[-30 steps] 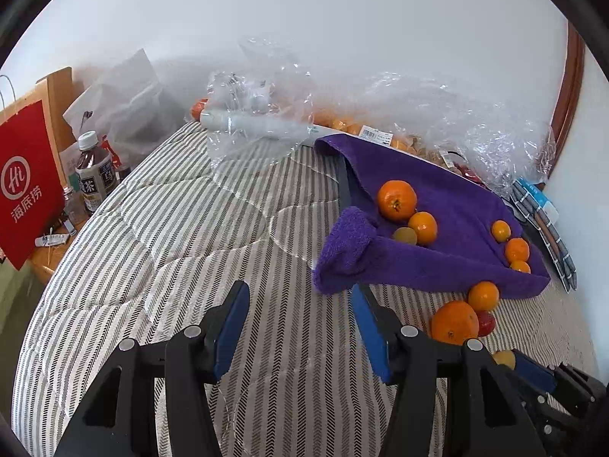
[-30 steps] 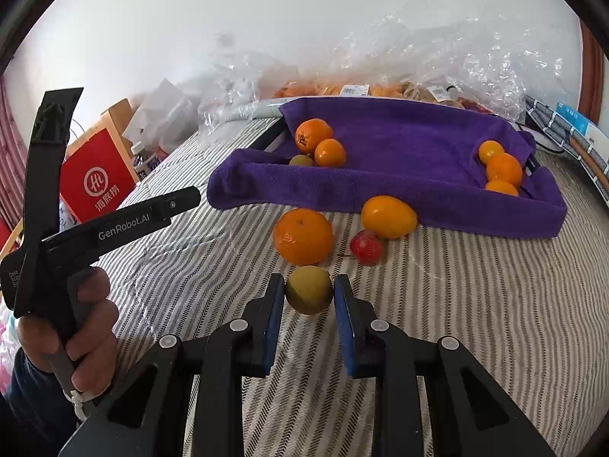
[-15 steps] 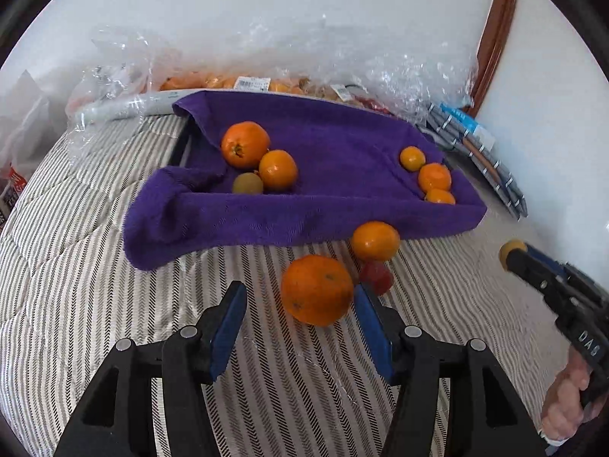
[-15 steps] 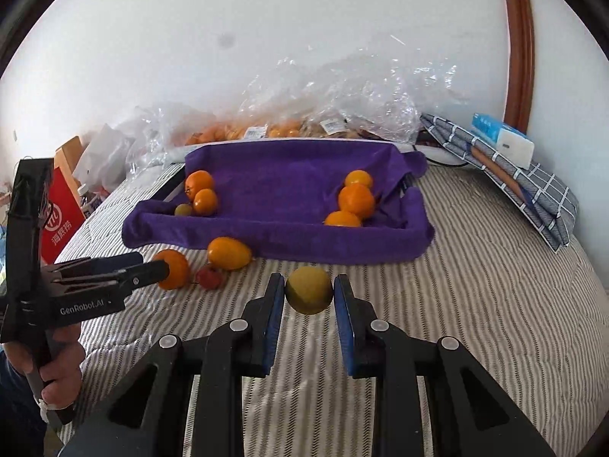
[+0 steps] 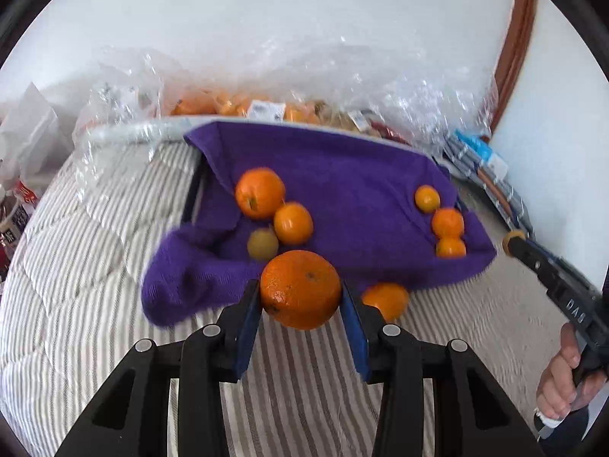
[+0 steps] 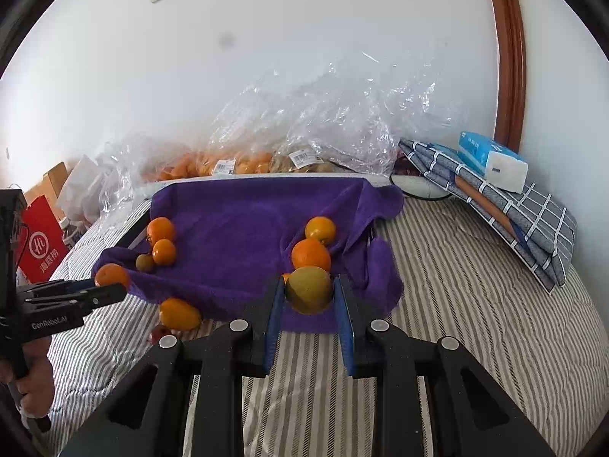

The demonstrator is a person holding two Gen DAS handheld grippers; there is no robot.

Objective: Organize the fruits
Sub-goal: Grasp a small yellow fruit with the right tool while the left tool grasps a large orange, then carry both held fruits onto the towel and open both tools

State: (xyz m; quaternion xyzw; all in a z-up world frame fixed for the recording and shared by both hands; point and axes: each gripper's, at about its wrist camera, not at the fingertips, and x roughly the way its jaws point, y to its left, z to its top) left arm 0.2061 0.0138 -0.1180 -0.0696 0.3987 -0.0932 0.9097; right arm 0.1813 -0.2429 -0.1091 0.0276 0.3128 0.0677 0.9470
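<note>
My left gripper [image 5: 300, 304] is shut on a big orange [image 5: 300, 289] and holds it above the bed at the near edge of the purple towel [image 5: 342, 175]. My right gripper [image 6: 308, 304] is shut on a yellow-green fruit [image 6: 308, 289] by the towel's right front [image 6: 247, 221]. On the towel's left lie two oranges [image 5: 260, 192] and a small green fruit [image 5: 262, 243]. Three small oranges [image 5: 448, 222] lie on its right. One orange fruit [image 5: 385, 300] and a red fruit [image 6: 160, 333] lie on the bed in front.
Clear plastic bags of fruit [image 6: 304, 141] line the wall behind the towel. A folded checked cloth with a tissue pack [image 6: 491, 160] lies at the right. A red paper bag [image 6: 40, 245] and bottles stand left of the striped bed [image 6: 475, 304].
My left gripper closed on the big orange and lifted it toward the towel. My right gripper carried the yellow-green fruit closer to the towel's right side.
</note>
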